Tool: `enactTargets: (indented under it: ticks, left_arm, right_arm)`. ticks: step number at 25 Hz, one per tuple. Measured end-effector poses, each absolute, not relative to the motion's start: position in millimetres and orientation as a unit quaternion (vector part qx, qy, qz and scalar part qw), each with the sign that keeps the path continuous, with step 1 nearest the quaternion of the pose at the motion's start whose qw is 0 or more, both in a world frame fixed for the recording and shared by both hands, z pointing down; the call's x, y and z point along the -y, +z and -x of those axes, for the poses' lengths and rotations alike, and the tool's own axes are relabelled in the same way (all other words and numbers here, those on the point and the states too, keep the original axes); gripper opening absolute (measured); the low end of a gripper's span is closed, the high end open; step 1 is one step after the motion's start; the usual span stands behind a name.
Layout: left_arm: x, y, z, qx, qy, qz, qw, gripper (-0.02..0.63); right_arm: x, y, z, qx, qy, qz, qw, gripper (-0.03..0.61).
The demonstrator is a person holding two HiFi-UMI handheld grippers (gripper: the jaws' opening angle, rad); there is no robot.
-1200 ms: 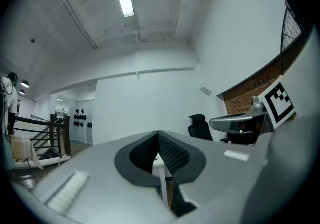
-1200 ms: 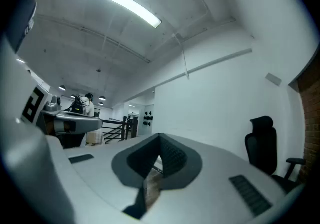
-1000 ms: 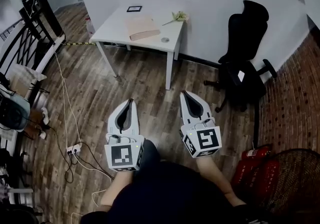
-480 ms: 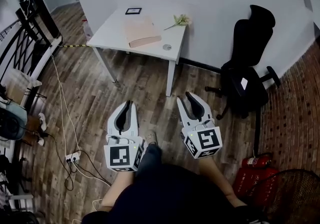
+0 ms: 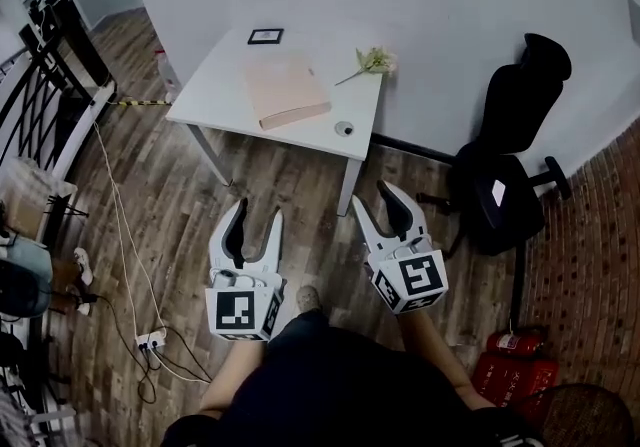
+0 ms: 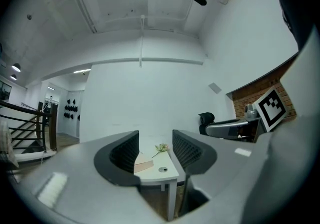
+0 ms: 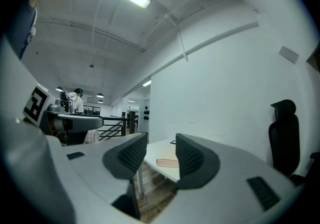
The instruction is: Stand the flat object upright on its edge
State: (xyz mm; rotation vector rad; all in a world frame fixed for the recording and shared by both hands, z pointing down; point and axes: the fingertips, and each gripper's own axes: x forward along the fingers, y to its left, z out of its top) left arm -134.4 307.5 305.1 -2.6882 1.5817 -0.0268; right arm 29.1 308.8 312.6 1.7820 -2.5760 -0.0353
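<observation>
A pale pink book (image 5: 287,89) lies flat on the white table (image 5: 225,85) ahead of me; it also shows between the jaws in the left gripper view (image 6: 144,164) and the right gripper view (image 7: 167,162). My left gripper (image 5: 255,223) and right gripper (image 5: 381,203) hang over the wooden floor, well short of the table. Both have their jaws opening, with nothing between them.
On the table also lie a small black-framed picture (image 5: 265,36), a flower sprig (image 5: 370,62) and a small round disc (image 5: 345,128). A black office chair (image 5: 510,170) stands right of the table. Cables and a power strip (image 5: 150,340) lie on the floor at left, by a railing (image 5: 40,65).
Both grippers went from shut to parted jaws. The table has come closer and lower in the head view as I walked toward it.
</observation>
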Motion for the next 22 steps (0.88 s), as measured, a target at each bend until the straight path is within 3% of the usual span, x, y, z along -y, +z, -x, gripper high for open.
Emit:
enactTargets:
  ticks: [7, 22]
  left_arm:
    - [-226.0, 302.1, 134.9, -0.488, 0.01, 0.872, 0.042, 0.201]
    - [-141.3, 333.6, 148.3, -0.48, 0.017, 0.877, -0.031, 0.216]
  right_arm:
    - [-225.1, 316.7, -26.0, 0.822, -0.007, -0.569, 0.001, 0.155]
    - [-149.8, 333.4, -14.5, 0.825, 0.007, -0.564, 0.022, 0.164]
